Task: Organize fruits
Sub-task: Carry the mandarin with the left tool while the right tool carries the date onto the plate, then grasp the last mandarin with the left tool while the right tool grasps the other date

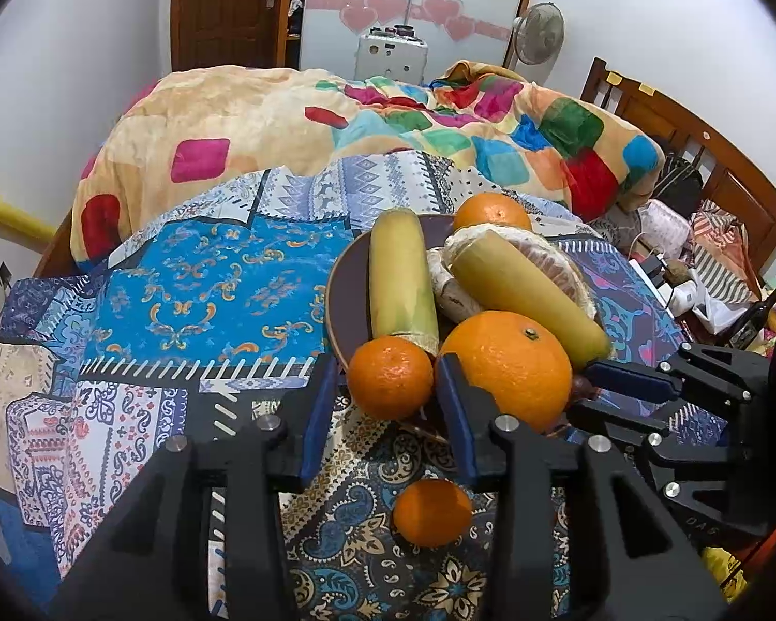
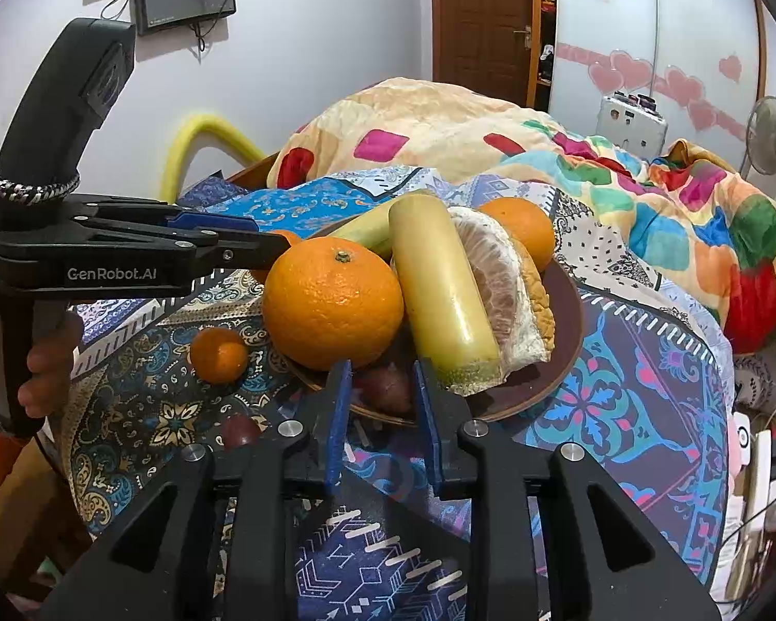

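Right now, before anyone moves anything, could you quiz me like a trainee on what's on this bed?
1. True or false: one small orange mandarin lies on the patterned cloth, off the round brown plate.
2. What sits between the jaws of the left gripper?
A. another small mandarin, at the plate's near edge
B. a red apple
C. a bunch of grapes
3. How many yellow-green cylindrical sticks rest on the plate?

Key: 1 true; 2 A; 3 two.
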